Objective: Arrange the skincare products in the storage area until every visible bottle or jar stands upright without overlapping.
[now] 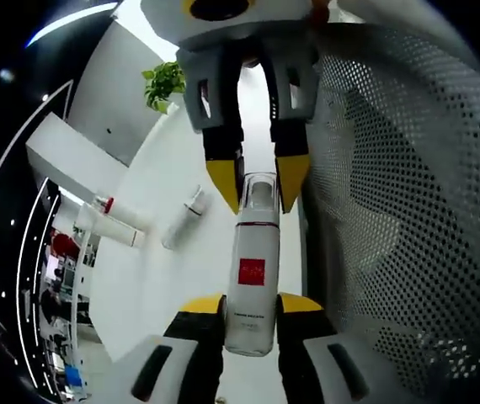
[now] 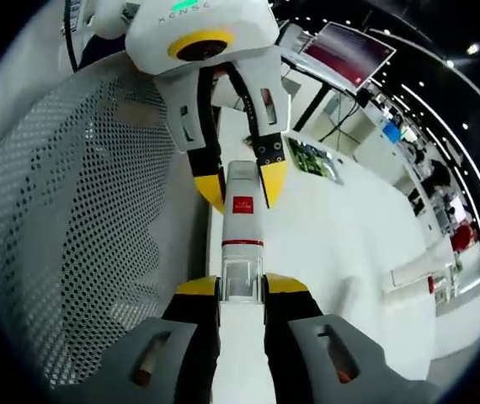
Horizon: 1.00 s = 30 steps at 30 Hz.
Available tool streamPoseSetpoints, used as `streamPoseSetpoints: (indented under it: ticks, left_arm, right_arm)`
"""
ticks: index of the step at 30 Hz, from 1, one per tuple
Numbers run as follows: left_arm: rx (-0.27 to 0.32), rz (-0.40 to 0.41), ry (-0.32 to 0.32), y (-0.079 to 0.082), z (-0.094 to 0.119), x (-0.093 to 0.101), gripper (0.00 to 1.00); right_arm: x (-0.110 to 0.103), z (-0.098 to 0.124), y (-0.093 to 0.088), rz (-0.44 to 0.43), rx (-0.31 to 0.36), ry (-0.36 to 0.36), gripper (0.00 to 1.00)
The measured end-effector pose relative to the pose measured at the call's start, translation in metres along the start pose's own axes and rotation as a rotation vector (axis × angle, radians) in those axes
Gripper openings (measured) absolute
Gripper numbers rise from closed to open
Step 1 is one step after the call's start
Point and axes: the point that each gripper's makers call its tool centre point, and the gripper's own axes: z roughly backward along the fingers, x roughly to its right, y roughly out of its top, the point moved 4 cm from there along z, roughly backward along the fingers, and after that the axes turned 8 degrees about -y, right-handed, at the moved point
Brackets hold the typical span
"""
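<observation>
Right now a tall white plastic bottle with a clear cap and a small red square label [image 1: 250, 278] is held in the air between the two tools, just beside a white perforated metal basket wall [image 1: 408, 210]. In the left gripper view, the left tool [image 1: 249, 313] has its yellow-tipped jaws clamped on the bottle's base end, while the right tool [image 1: 258, 189] comes in from the top and has its jaws closed on the clear cap. The right gripper view agrees: the right tool [image 2: 242, 286] grips the cap end of the bottle [image 2: 242, 210], and the left tool [image 2: 240, 189] holds the far end, with the mesh wall [image 2: 80, 236] alongside. On the white bench [image 1: 181, 286] behind, a slim white bottle with a grey collar [image 1: 184, 217] lies on its side, and near it a white tube-like bottle with a red cap [image 1: 114, 220] also seems to lie flat, well apart from the basket. My judgement is that the task is at an early or middle stage: one bottle is in hand and not yet stood up, and at least two others remain to be set upright.
</observation>
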Motion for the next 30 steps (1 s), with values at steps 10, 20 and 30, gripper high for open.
streamPoseSetpoints:
  ticks: [10,20,30]
  left_arm:
    - [-0.018,0.051,-0.039,-0.005,0.0,0.003,0.21]
    - [-0.004,0.148,-0.033,-0.009,0.001,0.0,0.2]
    - [0.01,0.207,-0.024,-0.013,0.002,-0.001,0.2]
  right_arm:
    - [-0.001,-0.004,0.002,0.007,0.013,0.008,0.17]
    - [0.011,-0.003,-0.005,-0.106,-0.011,-0.032,0.2]
    - [0.014,-0.003,-0.011,-0.199,-0.027,-0.029,0.21]
